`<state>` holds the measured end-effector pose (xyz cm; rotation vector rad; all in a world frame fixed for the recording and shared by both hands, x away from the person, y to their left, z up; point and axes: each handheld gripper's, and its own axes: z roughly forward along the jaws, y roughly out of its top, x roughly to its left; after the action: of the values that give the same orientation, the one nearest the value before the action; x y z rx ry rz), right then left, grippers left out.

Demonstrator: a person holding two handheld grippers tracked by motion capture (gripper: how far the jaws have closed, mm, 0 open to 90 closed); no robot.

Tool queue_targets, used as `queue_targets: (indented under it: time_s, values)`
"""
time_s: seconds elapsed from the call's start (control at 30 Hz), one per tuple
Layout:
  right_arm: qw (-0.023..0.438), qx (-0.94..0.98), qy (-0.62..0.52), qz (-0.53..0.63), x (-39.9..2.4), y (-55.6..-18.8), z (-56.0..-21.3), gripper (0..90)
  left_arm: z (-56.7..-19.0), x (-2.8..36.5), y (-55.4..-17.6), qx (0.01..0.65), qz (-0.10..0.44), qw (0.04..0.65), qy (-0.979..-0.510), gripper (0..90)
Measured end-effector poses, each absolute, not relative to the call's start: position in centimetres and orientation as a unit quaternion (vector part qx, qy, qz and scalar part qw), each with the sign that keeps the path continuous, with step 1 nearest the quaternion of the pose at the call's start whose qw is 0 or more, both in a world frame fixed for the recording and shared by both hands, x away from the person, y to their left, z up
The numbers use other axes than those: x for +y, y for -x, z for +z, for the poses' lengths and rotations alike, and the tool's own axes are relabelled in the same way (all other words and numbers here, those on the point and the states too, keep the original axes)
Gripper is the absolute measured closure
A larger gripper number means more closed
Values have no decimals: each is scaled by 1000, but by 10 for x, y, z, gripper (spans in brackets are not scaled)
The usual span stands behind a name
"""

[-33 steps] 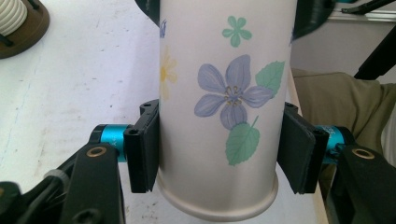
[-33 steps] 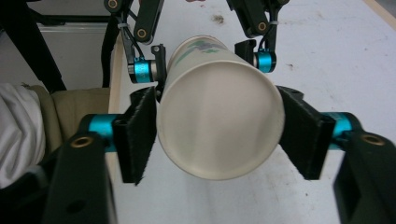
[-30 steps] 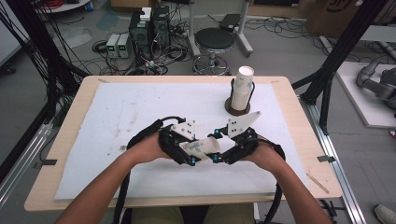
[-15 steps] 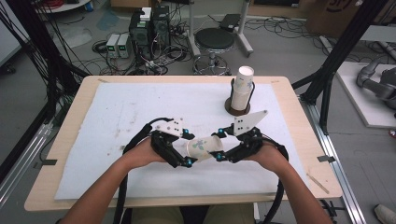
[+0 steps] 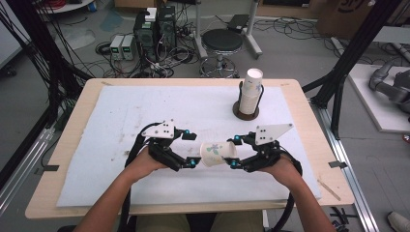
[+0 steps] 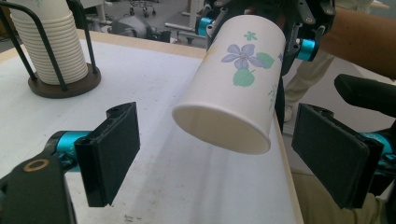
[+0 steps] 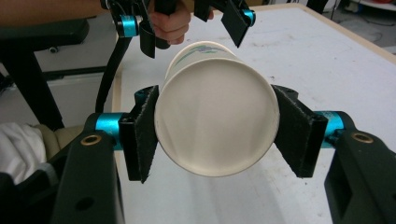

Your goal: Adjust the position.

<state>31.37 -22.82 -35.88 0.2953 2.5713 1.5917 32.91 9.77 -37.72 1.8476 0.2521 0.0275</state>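
paper cup handed over, right gripper has it now

nearest to the person, the paper cup [image 5: 217, 153] hangs in the air just above the white mat [image 5: 116, 116], between the two grippers at the near side of the table [image 5: 67, 125]. the right gripper [image 7: 217, 128] is clamped on it: in the right gripper view both black pads press the cup's sides near its closed base, and the flat white bottom faces that camera. the cup lies roughly on its side, tilted, with its open mouth aimed toward the left gripper [image 5: 193, 150].

the left gripper's jaws have just been opening and now stand wide. in the left gripper view its two pads sit well apart on either side of the cup's open end and neither touches it, so the cup is between them but loose from them.

the cup itself: white paper, rolled rim at the mouth, tapering toward the base, printed with a purple flower, green leaves and a small green clover-like mark. no dents or creases that i can see.

farther back on the mat, toward the right, there's a stack of paper cups [image 5: 251, 92] standing upright in a black wire holder [image 5: 245, 112] with a round dark base. well apart from the held cup.

beyond the table, on the floor, a round stool [image 5: 221, 41] and some electronics boxes [image 5: 154, 24] with tangled cables.
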Motion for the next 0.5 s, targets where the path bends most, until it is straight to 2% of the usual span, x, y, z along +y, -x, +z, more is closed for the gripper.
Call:
queue_targets:
  time_s: [0.5]
  values:
    - [59,810,-108,573,-238,-306,-369,377,-382,90,-330,104,7,611,-785,152]
